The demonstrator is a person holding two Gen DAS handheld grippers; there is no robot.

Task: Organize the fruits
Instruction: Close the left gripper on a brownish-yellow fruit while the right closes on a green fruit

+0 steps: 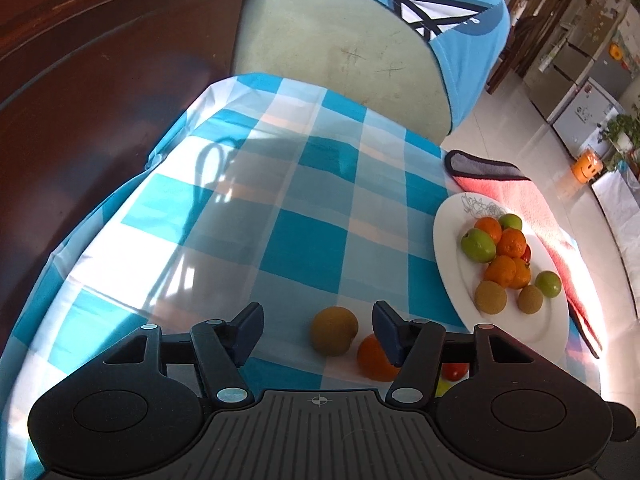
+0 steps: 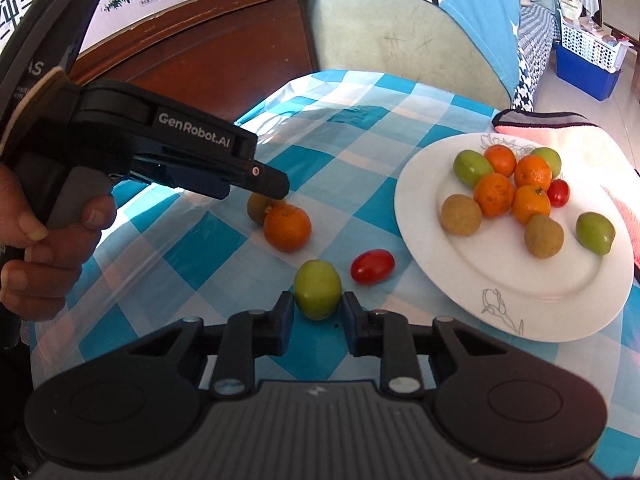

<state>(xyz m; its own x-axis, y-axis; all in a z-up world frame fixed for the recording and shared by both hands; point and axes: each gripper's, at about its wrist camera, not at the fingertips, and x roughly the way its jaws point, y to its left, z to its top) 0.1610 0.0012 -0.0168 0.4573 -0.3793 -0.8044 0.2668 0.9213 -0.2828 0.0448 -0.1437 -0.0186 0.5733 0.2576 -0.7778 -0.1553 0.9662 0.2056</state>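
Straddling a green fruit (image 2: pixel 317 289) on the checked cloth (image 2: pixel 208 256), the right gripper (image 2: pixel 316 314) has both pads against its sides, clamped. Left gripper (image 1: pixel 318 330) jaws apart around a brown fruit (image 1: pixel 334 331), pads not touching; an orange (image 1: pixel 376 358) sits just beside it. Cherry tomato (image 2: pixel 372 266) lies near the plate (image 2: pixel 500 300), which holds the rest.

I see wide bare tabletop (image 1: pixel 248 216) on the left, free to cross. On the right the white plate (image 2: pixel 500 300) blocks the edge, fruit heaped on it. Between them the loose orange (image 2: pixel 287 227), cherry tomato (image 2: pixel 372 266) and green fruit (image 2: pixel 317 289) crowd the lane; left hand-held gripper (image 2: pixel 276 192) hangs just over the orange.
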